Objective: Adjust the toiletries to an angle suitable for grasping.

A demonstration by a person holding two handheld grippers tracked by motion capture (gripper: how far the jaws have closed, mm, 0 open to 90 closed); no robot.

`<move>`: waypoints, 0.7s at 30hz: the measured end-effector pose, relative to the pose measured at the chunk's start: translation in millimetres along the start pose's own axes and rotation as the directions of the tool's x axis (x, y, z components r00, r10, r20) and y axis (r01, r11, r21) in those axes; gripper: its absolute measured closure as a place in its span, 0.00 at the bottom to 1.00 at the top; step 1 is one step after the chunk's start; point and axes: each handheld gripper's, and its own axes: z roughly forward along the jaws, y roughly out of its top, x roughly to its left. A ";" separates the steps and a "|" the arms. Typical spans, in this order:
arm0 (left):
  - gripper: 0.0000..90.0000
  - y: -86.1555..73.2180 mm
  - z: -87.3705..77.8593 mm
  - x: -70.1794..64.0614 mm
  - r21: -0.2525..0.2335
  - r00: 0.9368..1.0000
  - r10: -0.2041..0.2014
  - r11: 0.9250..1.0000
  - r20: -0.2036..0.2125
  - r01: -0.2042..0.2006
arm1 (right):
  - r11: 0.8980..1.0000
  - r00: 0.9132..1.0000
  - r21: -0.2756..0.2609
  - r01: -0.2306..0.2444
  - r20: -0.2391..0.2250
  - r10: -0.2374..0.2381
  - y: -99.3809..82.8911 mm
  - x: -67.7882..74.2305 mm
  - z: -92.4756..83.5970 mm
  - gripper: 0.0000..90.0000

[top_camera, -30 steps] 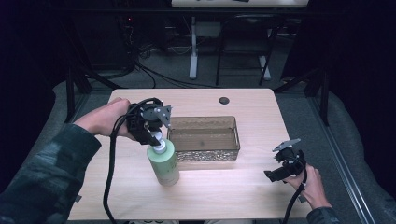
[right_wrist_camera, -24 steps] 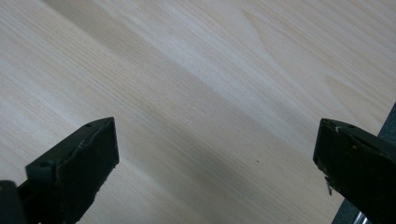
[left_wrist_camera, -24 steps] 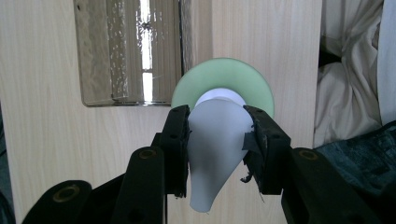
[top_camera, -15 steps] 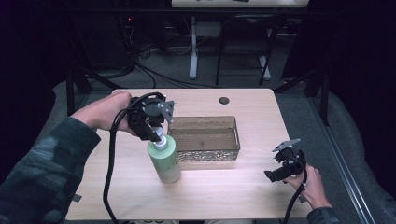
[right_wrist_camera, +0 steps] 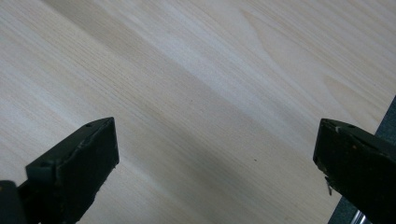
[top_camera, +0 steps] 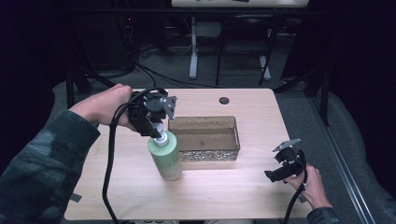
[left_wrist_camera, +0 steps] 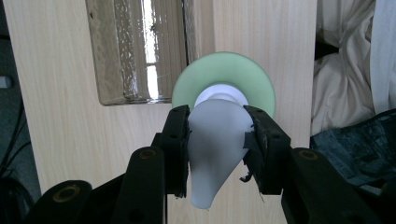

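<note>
A pale green pump bottle (top_camera: 166,157) stands upright on the wooden table (top_camera: 219,193), just left of a clear rectangular bin (top_camera: 205,138). My left gripper (top_camera: 156,133) comes down from above and is shut on the bottle's white pump head (left_wrist_camera: 215,144); the green bottle shoulder (left_wrist_camera: 254,84) shows round below it. Near the table's right front corner my right gripper (top_camera: 275,175) is held low over bare wood, jaws wide apart with nothing between them (right_wrist_camera: 215,154).
A small dark round hole (top_camera: 224,100) sits near the table's far edge. The clear bin (left_wrist_camera: 135,51) lies beside the bottle. Black cables trail from both grippers. Table legs and cords stand on the floor beyond.
The left hand has carried the bottle slightly forward and right, closer to the bin's left end. The right gripper has stayed put.
</note>
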 end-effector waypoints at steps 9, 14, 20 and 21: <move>0.70 0.9 -12.0 2.9 -0.005 1.000 -0.002 1.000 -0.013 0.002 | 1.000 1.000 0.005 -0.001 0.000 0.001 -0.3 -0.1 0.5 0.00; 0.70 2.3 -19.9 6.5 -0.011 1.000 -0.001 1.000 -0.017 0.000 | 1.000 1.000 0.010 0.002 0.000 -0.002 0.5 -1.2 2.0 0.00; 0.70 6.2 -27.7 8.5 -0.007 1.000 0.009 1.000 -0.023 -0.010 | 1.000 1.000 0.012 0.005 -0.002 -0.005 3.0 0.5 2.8 0.00; 0.70 6.8 -29.3 8.3 -0.007 1.000 0.006 1.000 -0.022 -0.006 | 1.000 1.000 0.012 0.005 -0.003 -0.005 3.0 0.5 3.1 0.00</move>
